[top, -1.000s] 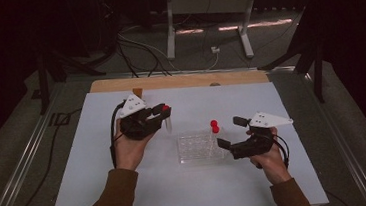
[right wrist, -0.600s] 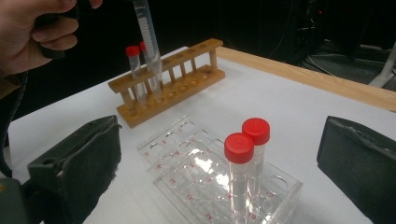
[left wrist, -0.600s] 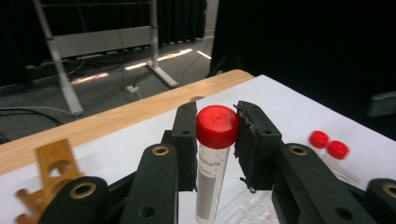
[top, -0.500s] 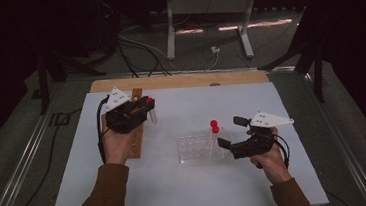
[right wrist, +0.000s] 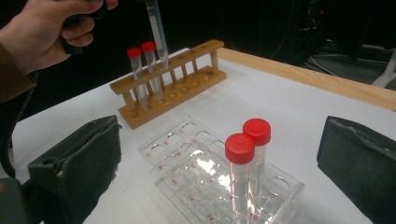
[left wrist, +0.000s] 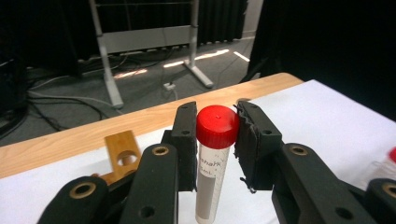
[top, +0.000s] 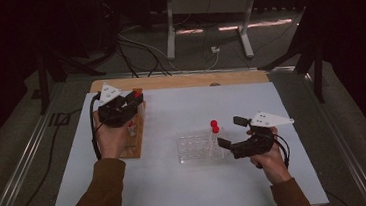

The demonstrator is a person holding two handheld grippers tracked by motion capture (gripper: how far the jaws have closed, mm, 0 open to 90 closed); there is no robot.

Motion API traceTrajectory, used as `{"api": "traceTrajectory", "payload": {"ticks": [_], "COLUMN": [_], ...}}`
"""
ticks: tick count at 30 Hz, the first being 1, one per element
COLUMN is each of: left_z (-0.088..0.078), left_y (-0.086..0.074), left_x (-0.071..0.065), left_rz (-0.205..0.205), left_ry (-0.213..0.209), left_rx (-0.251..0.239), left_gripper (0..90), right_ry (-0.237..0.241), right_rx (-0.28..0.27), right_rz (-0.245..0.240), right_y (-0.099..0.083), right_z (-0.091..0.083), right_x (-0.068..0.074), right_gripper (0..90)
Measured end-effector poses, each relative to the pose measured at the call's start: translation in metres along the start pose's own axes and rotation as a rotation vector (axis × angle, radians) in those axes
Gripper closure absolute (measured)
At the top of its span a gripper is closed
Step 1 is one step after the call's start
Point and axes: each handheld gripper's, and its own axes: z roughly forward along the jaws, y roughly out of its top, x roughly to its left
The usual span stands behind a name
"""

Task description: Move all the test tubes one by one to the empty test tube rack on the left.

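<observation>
My left gripper (top: 133,98) is shut on a clear tube with a red cap (left wrist: 212,158), held upright between its pads. It hovers over the far end of a wooden rack (top: 133,142) at the table's left. In the right gripper view the held tube (right wrist: 158,32) has its lower end at the top rail of the wooden rack (right wrist: 173,84), beside two red-capped tubes (right wrist: 135,70) standing there. My right gripper (top: 232,132) is open, just right of a clear plastic rack (top: 195,147) in which two red-capped tubes (right wrist: 240,163) stand.
A white table top (top: 189,193) bears both racks, and a wooden strip (top: 179,80) runs along its far edge. Beyond it on the dark floor are cables and a metal stand (top: 203,11).
My left gripper has carried the tube leftward, from near the clear rack to above the wooden rack. The right gripper has stayed where it was.
</observation>
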Motion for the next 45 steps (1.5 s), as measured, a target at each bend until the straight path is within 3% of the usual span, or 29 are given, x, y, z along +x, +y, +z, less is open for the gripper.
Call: {"api": "traceTrajectory", "payload": {"ticks": [16,29,45], "left_z": [0.002,0.011,0.019], "left_y": [-0.002,-0.013,-0.029], "left_x": [0.013,0.018,0.025], "left_rz": [-0.015,-0.029,-0.085], "left_ry": [0.132,0.142,0.125], "left_rx": [-0.001,0.067,0.119], "left_gripper": [71.1,70.8,70.4], "right_ry": [0.003,0.006,0.005], "right_rx": [0.004,0.003,0.004], "right_rz": [0.005,0.004,0.004], "right_y": [-0.002,-0.002,-0.002], "right_z": [0.001,0.001,0.001], "right_x": [0.0,0.0,0.0], "right_gripper": [0.0,0.0,0.0]}}
